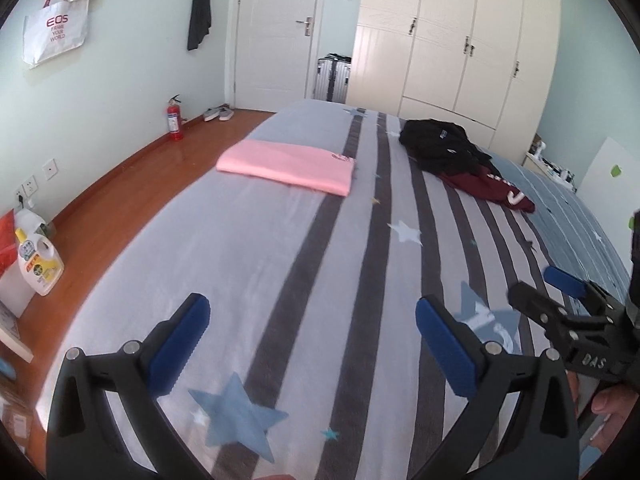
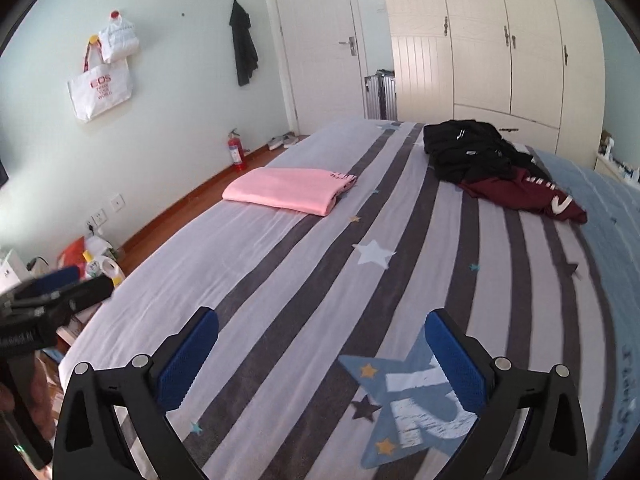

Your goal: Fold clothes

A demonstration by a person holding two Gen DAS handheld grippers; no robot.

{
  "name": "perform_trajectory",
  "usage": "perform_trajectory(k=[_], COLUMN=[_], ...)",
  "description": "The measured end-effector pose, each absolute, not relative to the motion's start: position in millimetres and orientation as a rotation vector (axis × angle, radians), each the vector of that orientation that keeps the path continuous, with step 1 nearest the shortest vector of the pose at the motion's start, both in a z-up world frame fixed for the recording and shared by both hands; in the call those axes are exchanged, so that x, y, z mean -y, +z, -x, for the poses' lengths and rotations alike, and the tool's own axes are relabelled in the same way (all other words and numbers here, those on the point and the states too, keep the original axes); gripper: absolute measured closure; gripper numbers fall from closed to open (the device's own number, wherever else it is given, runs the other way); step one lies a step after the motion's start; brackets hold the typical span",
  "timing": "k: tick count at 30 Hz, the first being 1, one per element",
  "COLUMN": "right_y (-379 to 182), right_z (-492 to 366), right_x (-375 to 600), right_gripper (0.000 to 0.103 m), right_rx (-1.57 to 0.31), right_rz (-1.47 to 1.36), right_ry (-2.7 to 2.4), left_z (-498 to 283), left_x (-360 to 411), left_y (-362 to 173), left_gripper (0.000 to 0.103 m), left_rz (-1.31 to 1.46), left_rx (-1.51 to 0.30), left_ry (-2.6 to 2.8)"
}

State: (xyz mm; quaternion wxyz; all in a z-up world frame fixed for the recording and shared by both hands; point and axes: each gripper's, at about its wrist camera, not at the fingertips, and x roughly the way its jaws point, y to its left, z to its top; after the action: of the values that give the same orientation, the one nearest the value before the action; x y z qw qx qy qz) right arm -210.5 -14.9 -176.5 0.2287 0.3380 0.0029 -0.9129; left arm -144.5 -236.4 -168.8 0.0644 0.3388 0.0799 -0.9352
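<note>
open hand-held gripper (image 2: 322, 364); unfolded clothes (image 2: 496, 164) well beyond.

**Colours across the bed**

We see a bed sheet (image 2: 280, 248) in pale grey with dark grey stripes and blue and white stars. On it lie a pink folded garment (image 2: 286, 190), a black heap (image 2: 468, 150) and a maroon top (image 2: 516, 196) with white lettering. Both grippers' pads (image 1: 180, 344) are blue on black frames.

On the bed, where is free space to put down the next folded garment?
Free: the striped bedsheet between both open grippers and the folded pink garment. Crowded: the far right, where the black clothes overlap the maroon garment.
</note>
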Motion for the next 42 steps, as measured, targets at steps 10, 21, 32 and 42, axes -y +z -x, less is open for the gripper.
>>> perform_trajectory(k=[10, 21, 32, 42], right_y=[-184.1, -94.1, -7.3, 13.4], right_z=[161.3, 43.0, -45.3, -65.6], right_x=[12.4, -10.1, -50.5, -70.2], right_gripper=[0.001, 0.001, 0.001, 0.001], right_rx=[-0.020, -0.048, -0.074, -0.053], right_rz=[-0.796, -0.685, -0.605, -0.571], right_ry=[-2.552, -2.555, -2.541, -2.551], left_z=[85.7, -32.9, -114.5, -129.7], left_x=[223.3, 191.8, 140.3, 122.0], left_y=[-162.6, -76.9, -4.1, 13.7], left_gripper=[0.001, 0.001, 0.001, 0.001], left_rz=[-0.814, -0.748, -0.635, -0.620], left_rx=[-0.183, -0.277, -0.235, -0.171], left_ry=[-2.873, -2.832, -2.859, -2.850])
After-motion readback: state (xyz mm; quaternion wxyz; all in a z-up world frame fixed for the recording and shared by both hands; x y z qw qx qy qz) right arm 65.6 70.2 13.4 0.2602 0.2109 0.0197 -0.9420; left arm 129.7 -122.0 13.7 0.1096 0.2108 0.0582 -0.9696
